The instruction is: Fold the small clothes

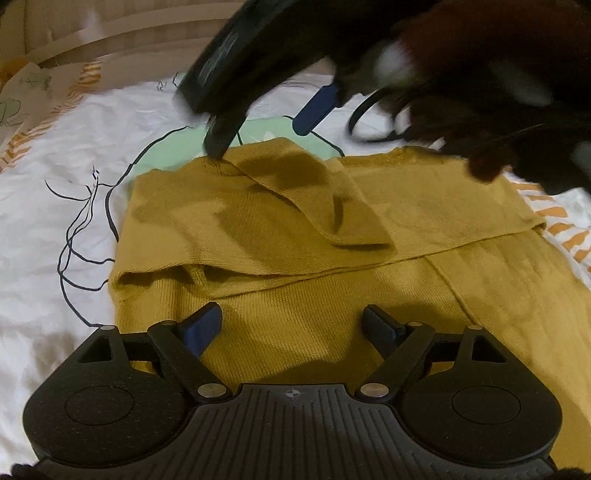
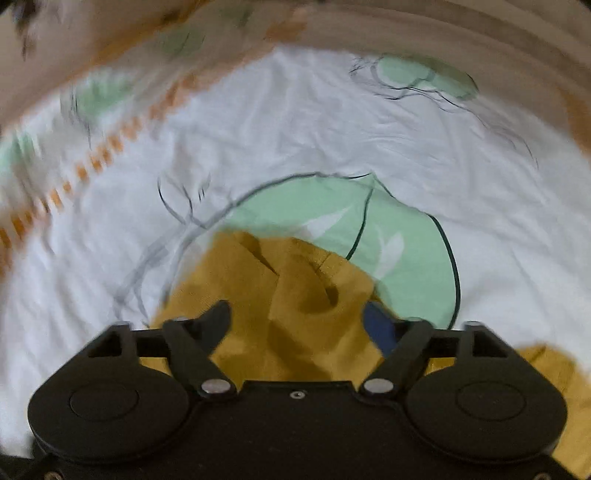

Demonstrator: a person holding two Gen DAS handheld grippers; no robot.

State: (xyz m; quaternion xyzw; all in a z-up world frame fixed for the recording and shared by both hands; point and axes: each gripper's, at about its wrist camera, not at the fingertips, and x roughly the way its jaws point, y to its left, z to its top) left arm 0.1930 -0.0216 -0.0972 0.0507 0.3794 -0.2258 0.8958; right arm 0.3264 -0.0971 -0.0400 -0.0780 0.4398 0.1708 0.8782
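Light: dim, warm, from overhead; soft shadows on the mustard garment [image 1: 314,229]. Right-wrist view motion-smeared (worst at its fisheye-bent edges); right gripper [image 1: 266,122] blurred.

White leaf-print bedsheet [image 1: 55,155] beneath a beige headboard [image 1: 110,33].

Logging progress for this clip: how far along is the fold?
Partly done: the mustard knitted garment lies on the white printed bedsheet with its upper part and a flap folded over. In hand: right gripper, jaws open, over the flap. Left gripper open. Lower half remains unfolded.
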